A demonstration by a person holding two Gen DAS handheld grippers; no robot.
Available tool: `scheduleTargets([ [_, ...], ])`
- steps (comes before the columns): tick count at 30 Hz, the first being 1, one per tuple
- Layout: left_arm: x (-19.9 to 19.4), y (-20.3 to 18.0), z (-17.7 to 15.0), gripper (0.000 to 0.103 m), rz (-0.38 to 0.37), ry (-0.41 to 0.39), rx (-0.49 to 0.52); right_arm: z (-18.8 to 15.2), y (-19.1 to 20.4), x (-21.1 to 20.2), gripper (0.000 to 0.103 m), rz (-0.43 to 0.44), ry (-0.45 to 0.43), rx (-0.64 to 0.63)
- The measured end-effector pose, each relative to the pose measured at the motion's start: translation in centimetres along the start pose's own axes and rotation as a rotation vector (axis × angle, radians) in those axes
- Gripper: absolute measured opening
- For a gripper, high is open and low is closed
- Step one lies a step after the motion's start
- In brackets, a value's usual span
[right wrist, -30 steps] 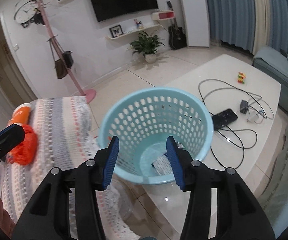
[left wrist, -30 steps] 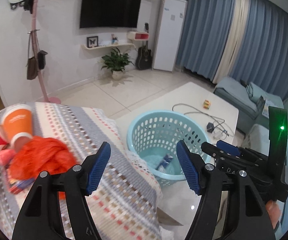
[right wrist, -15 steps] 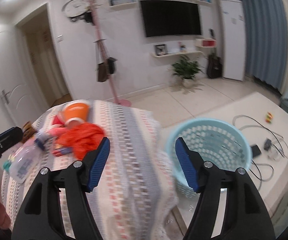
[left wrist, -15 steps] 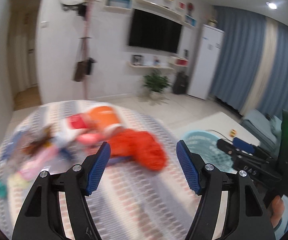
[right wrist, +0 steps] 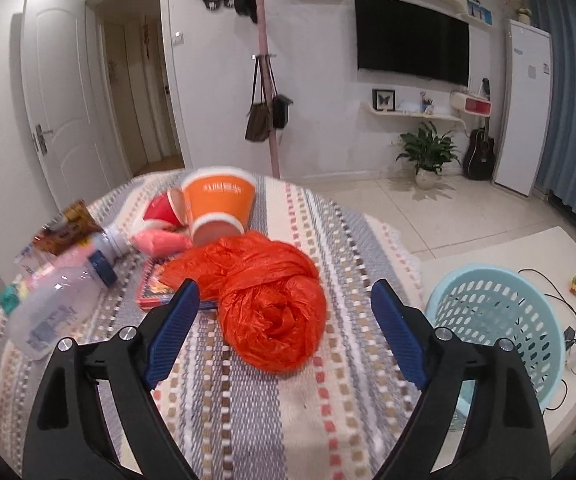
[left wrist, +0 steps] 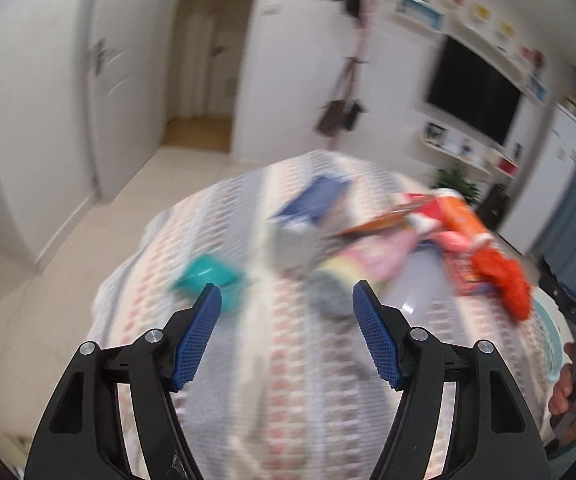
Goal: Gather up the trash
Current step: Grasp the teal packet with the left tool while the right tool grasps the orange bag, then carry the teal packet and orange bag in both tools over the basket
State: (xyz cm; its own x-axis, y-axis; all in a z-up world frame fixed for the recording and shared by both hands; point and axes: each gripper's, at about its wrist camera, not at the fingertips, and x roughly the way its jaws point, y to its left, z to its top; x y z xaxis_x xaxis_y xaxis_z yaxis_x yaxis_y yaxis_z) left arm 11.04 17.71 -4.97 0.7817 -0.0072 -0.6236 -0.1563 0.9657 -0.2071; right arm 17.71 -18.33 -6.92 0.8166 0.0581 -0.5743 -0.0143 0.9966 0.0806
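Trash lies on a striped cloth (right wrist: 247, 400). In the right wrist view a crumpled orange plastic bag (right wrist: 271, 312) sits just beyond my right gripper (right wrist: 283, 286), whose jaws are opening; the pads do not touch it. Behind it are an orange paper cup (right wrist: 219, 204), a red cup (right wrist: 163, 210), a pink wad (right wrist: 161, 242), a flat red packet (right wrist: 153, 294) and a clear bottle (right wrist: 55, 304). The left wrist view is blurred. My left gripper (left wrist: 287, 286) hangs open over the cloth, with a teal item (left wrist: 207, 280) by its left finger and nothing between its pads.
A light blue perforated basket (right wrist: 496, 320) stands on a white low table (right wrist: 528, 252) to the right of the cloth, with cables beside it. A pink coat stand (right wrist: 265, 80) with bags rises behind. A hand (left wrist: 572, 392) holds the other gripper at the left view's right edge.
Both views have swung left, away from the basket and over the striped cloth with the trash. The right jaws have widened. The left jaws keep the same gap.
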Motion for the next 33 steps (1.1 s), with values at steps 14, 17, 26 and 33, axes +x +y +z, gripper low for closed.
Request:
scheduleTargets([
  [14,7.1,4.6,0.8,0.07,0.015,0.15,-0.088,-0.6,0.7,4.1,0.083,-0.038,0.102,-0.028],
  [17,7.6,4.0,1.1,0.071,0.036,0.148,-0.066,-0.7,1.2,4.8,0.083,-0.046,0.132,-0.053],
  [26,7.2,4.1,0.6,0.043,0.115,0.118,-0.06,-0.7,1.3,4.7,0.048,-0.06,0.122,-0.049],
  [33,4.8,4.2,0.2,0.038,0.089,0.038,-0.069,-0.9,1.8,3.2,0.029,-0.05,0.049,-0.078],
])
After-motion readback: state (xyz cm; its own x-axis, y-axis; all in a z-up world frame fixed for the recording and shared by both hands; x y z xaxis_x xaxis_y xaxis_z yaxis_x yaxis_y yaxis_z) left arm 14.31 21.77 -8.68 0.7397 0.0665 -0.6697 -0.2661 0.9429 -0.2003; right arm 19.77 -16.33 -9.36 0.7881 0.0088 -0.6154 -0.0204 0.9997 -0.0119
